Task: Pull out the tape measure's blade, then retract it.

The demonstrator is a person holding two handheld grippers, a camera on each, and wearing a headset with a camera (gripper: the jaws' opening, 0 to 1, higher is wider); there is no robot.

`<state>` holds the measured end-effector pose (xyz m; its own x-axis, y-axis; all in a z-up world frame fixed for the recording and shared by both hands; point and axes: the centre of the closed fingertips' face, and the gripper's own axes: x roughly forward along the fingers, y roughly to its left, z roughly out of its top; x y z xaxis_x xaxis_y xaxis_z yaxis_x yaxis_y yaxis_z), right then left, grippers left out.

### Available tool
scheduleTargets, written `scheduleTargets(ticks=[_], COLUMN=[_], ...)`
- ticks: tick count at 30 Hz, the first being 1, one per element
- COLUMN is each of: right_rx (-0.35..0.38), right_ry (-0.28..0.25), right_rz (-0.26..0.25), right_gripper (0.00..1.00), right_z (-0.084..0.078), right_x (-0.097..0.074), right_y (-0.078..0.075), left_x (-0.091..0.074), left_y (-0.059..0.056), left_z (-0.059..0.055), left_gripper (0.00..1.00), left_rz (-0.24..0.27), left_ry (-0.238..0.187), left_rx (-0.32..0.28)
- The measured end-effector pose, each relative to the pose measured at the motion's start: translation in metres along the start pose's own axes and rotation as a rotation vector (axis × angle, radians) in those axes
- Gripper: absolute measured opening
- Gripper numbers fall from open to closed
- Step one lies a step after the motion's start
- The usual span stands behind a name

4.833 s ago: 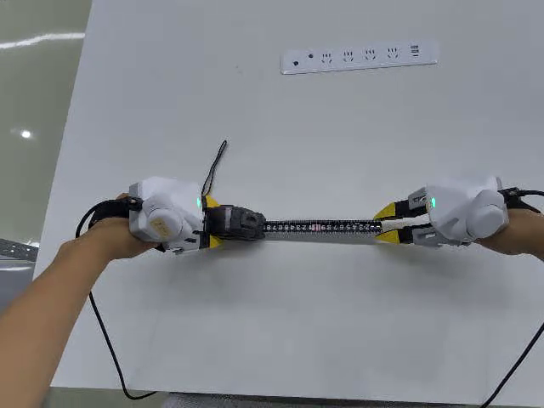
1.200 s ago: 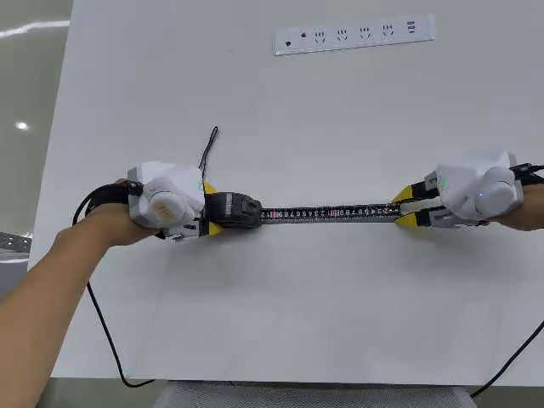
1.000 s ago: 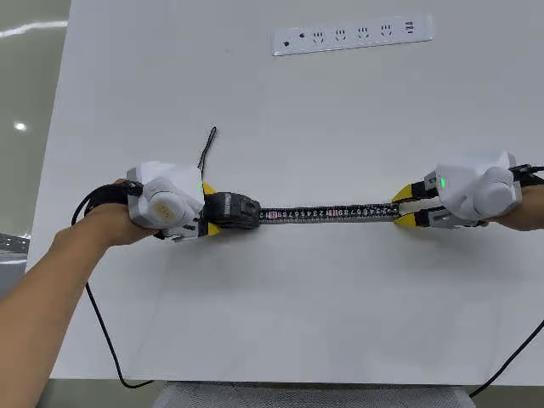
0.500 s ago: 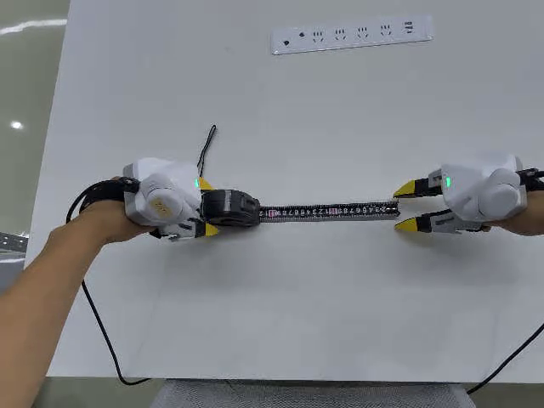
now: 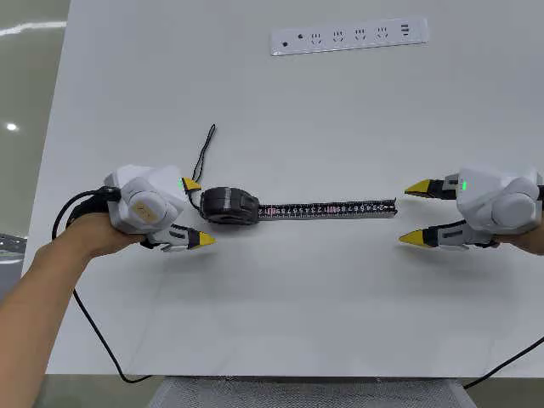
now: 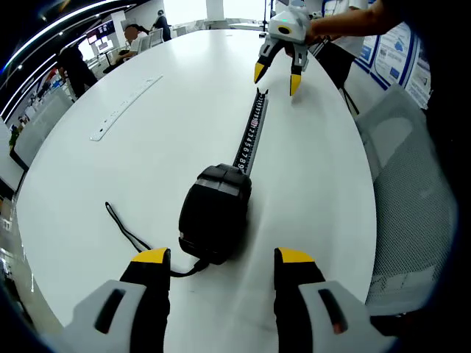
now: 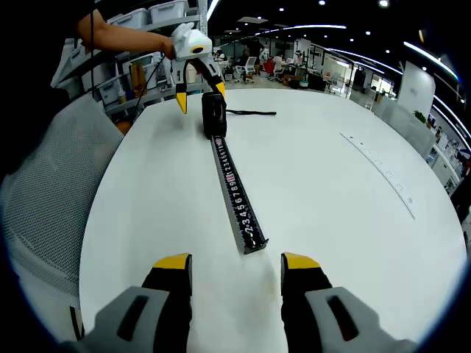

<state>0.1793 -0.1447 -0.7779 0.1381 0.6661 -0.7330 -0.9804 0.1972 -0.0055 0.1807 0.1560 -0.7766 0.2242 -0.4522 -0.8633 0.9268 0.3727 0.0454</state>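
Tape measure case was plain black. Its blade was black too, with white numbers and a bit of red near the case end. The left gripper and right gripper both had white-and-grey bodies, yellow jaw tips and a tiny green light each. The table was white, and so was the power strip, with dark sockets. The thin cord off the case was black.

An open-plan office: a long white table with a power strip, bin-stacked shelves, ceiling strip lights, a mesh chair.
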Motion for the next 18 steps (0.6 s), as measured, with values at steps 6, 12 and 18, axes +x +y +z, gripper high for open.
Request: scheduleTargets(ticks=[6,12,18], right_rx=[0.072,0.14,0.177], right_ry=[-0.017,-0.053,-0.076], right_rz=[-0.042,-0.117,-0.189], right_gripper=[0.57,0.64,0.72], right_z=[0.002,0.008,0.01], right_x=[-0.005,-0.015,-0.024], right_y=[0.012,0.019,0.028], left_x=[-0.013,-0.026,-0.039], left_y=[-0.013,-0.025,-0.043], left_z=[0.005,0.008,0.019], left_gripper=[0.6,0.67,0.75], left_rz=[0.037,0.086,0.122], left_ry=[-0.055,-0.118,-0.184], left_rx=[-0.076,-0.139,-0.196])
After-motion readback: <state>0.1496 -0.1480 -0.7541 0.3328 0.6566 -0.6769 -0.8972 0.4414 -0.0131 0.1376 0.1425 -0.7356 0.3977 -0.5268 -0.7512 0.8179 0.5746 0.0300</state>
